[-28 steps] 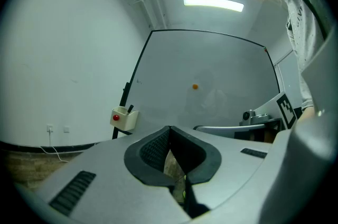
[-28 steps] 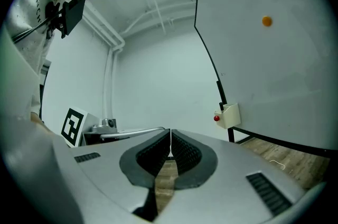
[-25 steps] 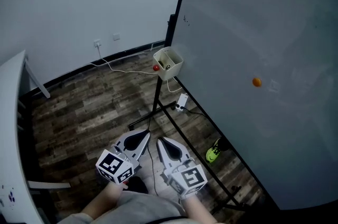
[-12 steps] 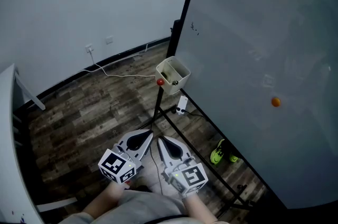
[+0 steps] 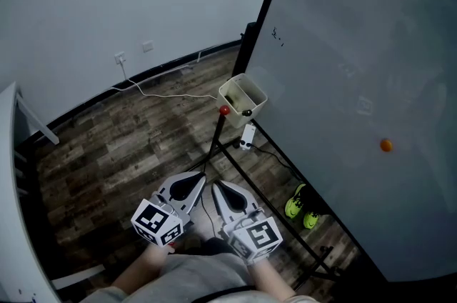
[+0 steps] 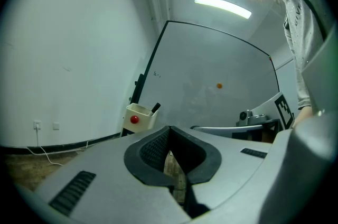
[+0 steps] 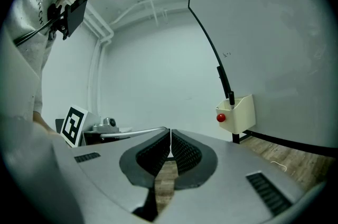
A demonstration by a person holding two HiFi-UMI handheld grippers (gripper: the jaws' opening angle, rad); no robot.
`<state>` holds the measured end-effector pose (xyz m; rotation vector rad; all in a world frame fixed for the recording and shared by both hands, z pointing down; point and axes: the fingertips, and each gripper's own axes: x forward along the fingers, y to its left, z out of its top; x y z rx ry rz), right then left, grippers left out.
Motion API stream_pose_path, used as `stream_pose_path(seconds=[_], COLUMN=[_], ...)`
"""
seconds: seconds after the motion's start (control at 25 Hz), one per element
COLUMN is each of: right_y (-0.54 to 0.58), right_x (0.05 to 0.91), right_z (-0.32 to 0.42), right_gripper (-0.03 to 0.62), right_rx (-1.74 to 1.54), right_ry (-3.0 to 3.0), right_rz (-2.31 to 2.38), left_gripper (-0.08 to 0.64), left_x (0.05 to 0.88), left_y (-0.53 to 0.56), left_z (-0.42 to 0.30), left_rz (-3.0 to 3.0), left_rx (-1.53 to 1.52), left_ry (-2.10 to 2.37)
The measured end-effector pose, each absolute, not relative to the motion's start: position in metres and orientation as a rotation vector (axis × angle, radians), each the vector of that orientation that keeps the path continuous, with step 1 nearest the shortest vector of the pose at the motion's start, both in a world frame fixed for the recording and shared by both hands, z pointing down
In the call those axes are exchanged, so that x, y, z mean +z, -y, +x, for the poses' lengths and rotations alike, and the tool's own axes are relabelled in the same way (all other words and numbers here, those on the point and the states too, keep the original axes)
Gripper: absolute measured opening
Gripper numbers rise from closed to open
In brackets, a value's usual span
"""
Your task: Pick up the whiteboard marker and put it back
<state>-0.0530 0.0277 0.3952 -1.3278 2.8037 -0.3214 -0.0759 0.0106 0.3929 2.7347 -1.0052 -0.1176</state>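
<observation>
A cream holder box (image 5: pixel 243 96) with a red knob hangs at the lower left corner of the large whiteboard (image 5: pixel 357 80). A black whiteboard marker (image 6: pixel 155 108) stands in the box (image 6: pixel 139 116), its tip poking above the rim; the marker (image 7: pixel 231 98) also shows in the box (image 7: pixel 237 113) in the right gripper view. My left gripper (image 5: pixel 193 184) and right gripper (image 5: pixel 221 191) are held low, side by side, well short of the box. Both are shut with nothing between the jaws.
An orange magnet (image 5: pixel 385 145) sticks on the whiteboard. The board's black stand legs (image 5: pixel 271 212) cross the wooden floor, with green shoes (image 5: pixel 300 205) and a white power strip (image 5: pixel 246 137) beneath. A white cable (image 5: pixel 164 91) trails along the wall. A white table edge (image 5: pixel 11 173) is at left.
The head view has shifted: the box and whiteboard edge now sit further right and higher in the frame. Both grippers stay shut and side by side.
</observation>
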Motion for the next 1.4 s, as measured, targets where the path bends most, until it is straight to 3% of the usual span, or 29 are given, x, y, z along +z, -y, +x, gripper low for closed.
stream_pose_path(seconds=[1.28, 1.4], right_y=[0.115, 0.129], right_x=[0.392, 0.391], right_z=[0.019, 0.024], right_gripper=[0.023, 0.1], right_rx=[-0.082, -0.08], right_ry=[-2.833, -2.828], right_rz=[-1.501, -1.493], left_gripper=[0.015, 0.015], left_x=[0.407, 0.411], left_y=[0.111, 0.124], left_z=[-0.005, -0.002], left_rz=[2.761, 2.754], left_rx=[-0.105, -0.095], left_ry=[0.875, 0.882])
